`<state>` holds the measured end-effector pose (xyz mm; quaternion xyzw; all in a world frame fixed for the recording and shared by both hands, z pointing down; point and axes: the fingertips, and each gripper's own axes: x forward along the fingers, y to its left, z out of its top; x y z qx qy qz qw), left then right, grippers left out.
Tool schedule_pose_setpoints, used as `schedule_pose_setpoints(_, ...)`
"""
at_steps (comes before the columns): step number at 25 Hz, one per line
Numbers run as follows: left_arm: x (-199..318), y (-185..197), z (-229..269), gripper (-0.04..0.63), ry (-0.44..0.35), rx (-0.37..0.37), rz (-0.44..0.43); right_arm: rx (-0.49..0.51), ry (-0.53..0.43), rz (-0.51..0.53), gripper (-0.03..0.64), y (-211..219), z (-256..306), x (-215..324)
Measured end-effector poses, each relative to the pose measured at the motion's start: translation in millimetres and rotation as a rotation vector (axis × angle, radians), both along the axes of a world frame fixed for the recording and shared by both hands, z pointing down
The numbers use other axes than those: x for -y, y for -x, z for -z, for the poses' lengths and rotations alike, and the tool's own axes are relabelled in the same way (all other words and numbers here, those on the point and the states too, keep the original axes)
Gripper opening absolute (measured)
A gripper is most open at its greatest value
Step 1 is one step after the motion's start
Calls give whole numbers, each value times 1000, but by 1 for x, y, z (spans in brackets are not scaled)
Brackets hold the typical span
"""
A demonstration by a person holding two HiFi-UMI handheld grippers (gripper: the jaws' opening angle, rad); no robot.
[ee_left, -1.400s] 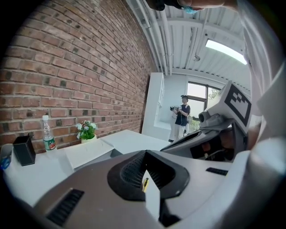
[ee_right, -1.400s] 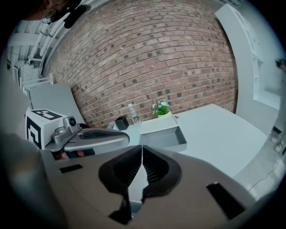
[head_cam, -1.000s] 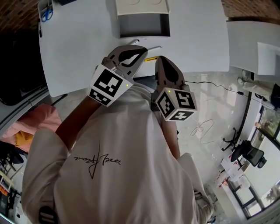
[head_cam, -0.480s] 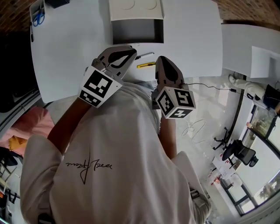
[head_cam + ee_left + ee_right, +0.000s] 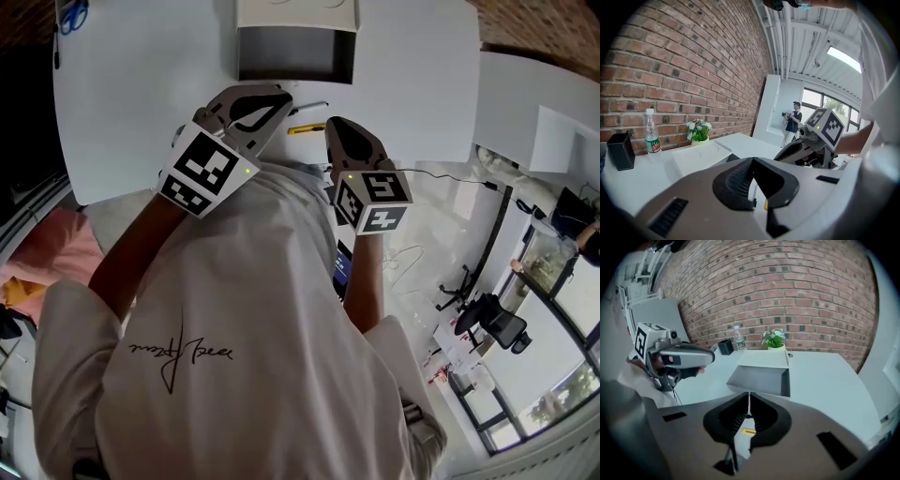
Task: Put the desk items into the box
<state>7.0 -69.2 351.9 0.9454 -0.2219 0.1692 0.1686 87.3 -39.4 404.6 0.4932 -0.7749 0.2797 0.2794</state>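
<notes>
Two closed, empty tools, the left hand-held gripper (image 5: pixel 278 96) and right hand-held gripper (image 5: pixel 337 128), hover over the tabletop's (image 5: pixel 412 84) near edge, where a small yellow item (image 5: pixel 305 129) and a pen (image 5: pixel 314 107) lie just short of the open box (image 5: pixel 295 56), an approach that likely calls next for opening jaws.

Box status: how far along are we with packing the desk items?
Done: nothing, the box looks empty. In hand: nothing, the left gripper and right gripper both have jaws shut and empty. Remaining: the pen and the yellow item on the desk.
</notes>
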Motion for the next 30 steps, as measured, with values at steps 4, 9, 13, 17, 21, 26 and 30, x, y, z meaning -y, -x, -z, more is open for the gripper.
schedule_pose_setpoints(4,3,0,-1,0,8,-6,3,-48,46,109,28,0,-17,-1)
schedule_pose_setpoints(9,2,8,-5,0,16,-7,19,-135,87,258,28,4,-41,-8)
schedule_pose_setpoints(13,0,6,-6,2,18,1,4,-171,123,377,28,10,-53,-14)
schedule_pose_setpoints(17,-2,0,-6,0,16,11,-25,-189,150,488,28,17,-64,-20)
schedule_pose_setpoints(21,-4,-6,-5,2,12,5,-39,-186,165,543,29,19,-69,-26)
schedule_pose_setpoints(26,-6,-10,-3,1,18,3,-28,-209,171,561,112,12,-78,-33)
schedule_pose_setpoints(30,-3,-12,-4,2,21,3,-21,-230,175,582,138,8,-85,-35)
